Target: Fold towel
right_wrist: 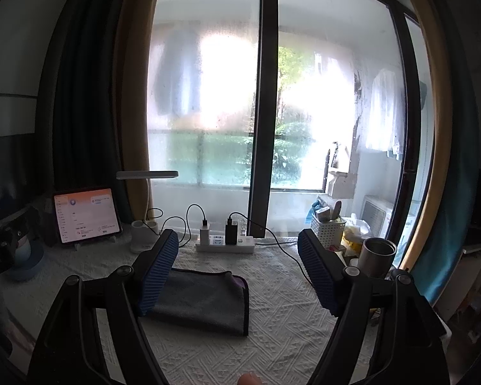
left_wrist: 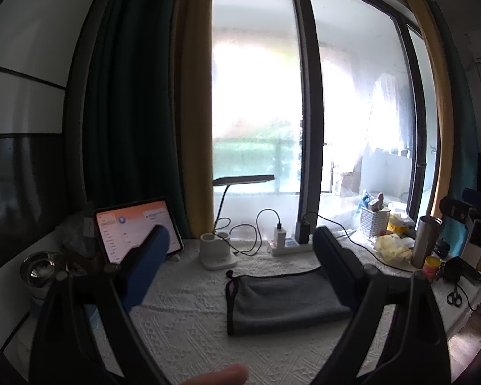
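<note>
A grey towel point(left_wrist: 282, 301) with dark edging lies folded into a flat rectangle on the white textured tablecloth point(left_wrist: 182, 317). It also shows in the right wrist view point(right_wrist: 205, 301). My left gripper point(left_wrist: 240, 240) is open and empty, held above the table to the left of the towel, with its right finger overlapping the towel's right end in view. My right gripper point(right_wrist: 239, 243) is open and empty, held above the towel's right side, with its left finger point(right_wrist: 158, 272) over the towel's left part.
At the back stand a tablet point(left_wrist: 138, 227), a white desk lamp point(left_wrist: 218, 250), a power strip with chargers point(right_wrist: 224, 243) and cables. A white basket point(right_wrist: 328, 229), a steel cup point(right_wrist: 376, 256), scissors point(left_wrist: 455, 298) and clutter sit at the right. A steel bowl point(left_wrist: 38, 269) is at the left.
</note>
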